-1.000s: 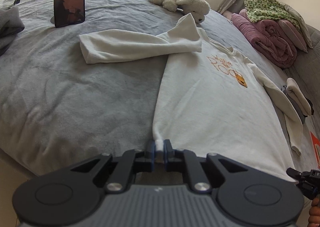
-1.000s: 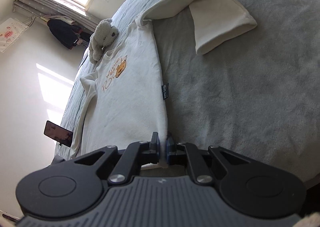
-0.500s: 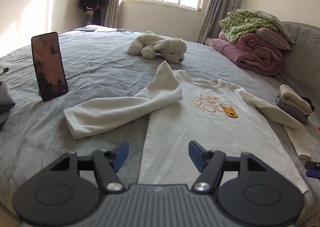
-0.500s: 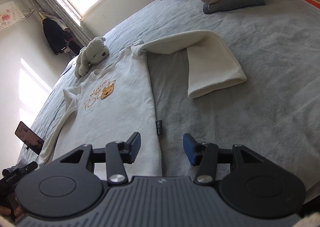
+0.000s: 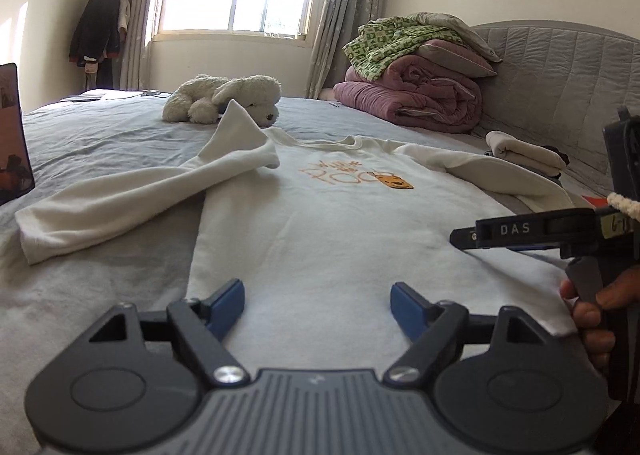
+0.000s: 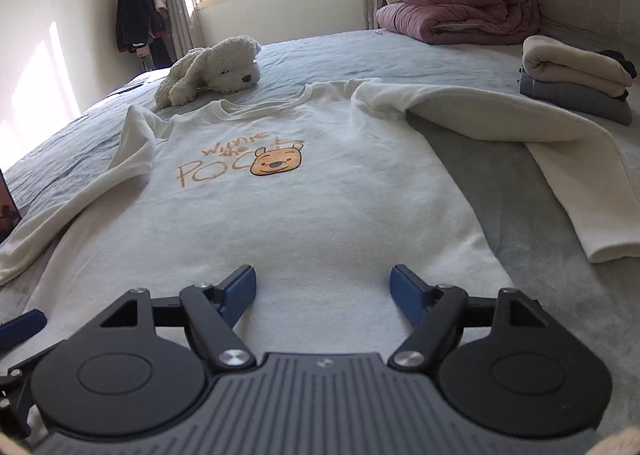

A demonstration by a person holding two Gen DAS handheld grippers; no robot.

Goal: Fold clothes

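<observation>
- Viewing from the left wrist, the left gripper (image 5: 318, 301) is held spread and empty above the hem of the sweatshirt (image 5: 340, 223), spread front-up on the bed (image 5: 100, 135), presumably for folding.
- From the right wrist, the right gripper (image 6: 323, 289) is likewise held agape over the hem, grasping nothing; both sleeves are left lying outward.

The sweatshirt (image 6: 304, 215) reads "Winnie the Poo"; the right gripper (image 5: 520, 233) reads "DAS"

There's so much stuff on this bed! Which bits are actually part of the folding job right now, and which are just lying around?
Part of the job:
white sweatshirt, spread flat
left gripper, open
right gripper, open

Just lying about:
plush dog
folded clothes stack
rolled quilts
phone, propped upright
hanging coat
</observation>
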